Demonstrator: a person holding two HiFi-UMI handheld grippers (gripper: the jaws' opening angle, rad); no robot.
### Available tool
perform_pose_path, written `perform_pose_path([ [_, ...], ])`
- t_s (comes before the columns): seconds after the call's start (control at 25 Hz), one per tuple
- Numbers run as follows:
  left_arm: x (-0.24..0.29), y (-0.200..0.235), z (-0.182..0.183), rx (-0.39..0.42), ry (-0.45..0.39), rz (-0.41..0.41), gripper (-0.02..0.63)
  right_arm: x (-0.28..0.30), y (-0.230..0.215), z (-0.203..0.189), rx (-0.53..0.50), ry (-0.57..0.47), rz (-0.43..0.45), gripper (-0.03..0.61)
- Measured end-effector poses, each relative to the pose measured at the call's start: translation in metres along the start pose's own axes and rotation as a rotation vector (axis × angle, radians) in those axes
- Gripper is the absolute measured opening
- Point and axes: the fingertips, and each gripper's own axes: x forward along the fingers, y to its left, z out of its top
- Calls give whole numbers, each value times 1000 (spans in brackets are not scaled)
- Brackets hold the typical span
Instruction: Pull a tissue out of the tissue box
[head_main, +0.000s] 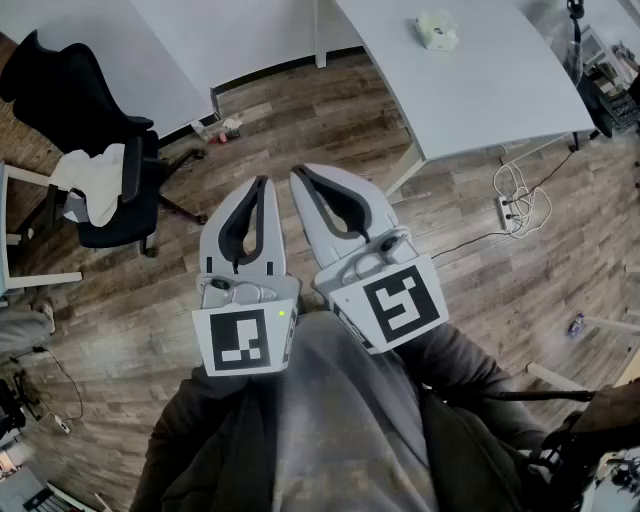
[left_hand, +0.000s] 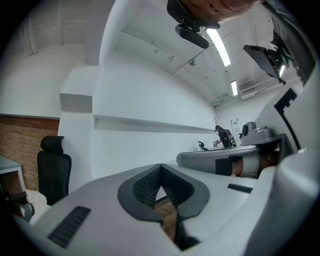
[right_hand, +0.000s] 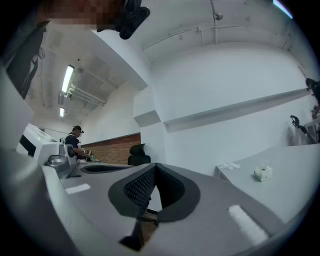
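Note:
The tissue box (head_main: 437, 30), small and pale with a tissue sticking up, stands on the white table (head_main: 500, 90) at the top right, far from both grippers. In the right gripper view the tissue box (right_hand: 263, 173) is a small shape on the table to the right. My left gripper (head_main: 263, 181) and right gripper (head_main: 297, 171) are held side by side close to the body, over the wooden floor, pointing level. Each one's fingertips meet with nothing between them: left gripper (left_hand: 160, 166), right gripper (right_hand: 155, 165).
A black office chair (head_main: 110, 140) with a white cloth (head_main: 92, 180) over it stands at the left. A power strip and cables (head_main: 510, 205) lie on the floor beside a table leg (head_main: 405, 170). A person (right_hand: 75, 140) stands far off by a brick wall.

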Motion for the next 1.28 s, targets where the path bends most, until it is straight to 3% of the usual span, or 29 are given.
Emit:
perform_pose_path([
  [0.4, 20, -3, -7, -16, 10, 57, -1, 5, -28, -3, 18, -13, 26, 1],
  [0.68, 45, 34, -16, -32, 28, 81, -2, 38, -36, -8, 25, -16, 1, 3],
  [0.84, 77, 68, -25, -54, 28, 65, -2, 79, -49, -18, 24, 6, -32, 2],
  [1.08, 143, 135, -24, -18, 6, -42, -2, 177, -73, -22, 19, 3, -100, 2],
  [1.28, 190, 181, -23, -47, -2, -77, -2, 238, -89, -15, 3, 8, -138, 2],
])
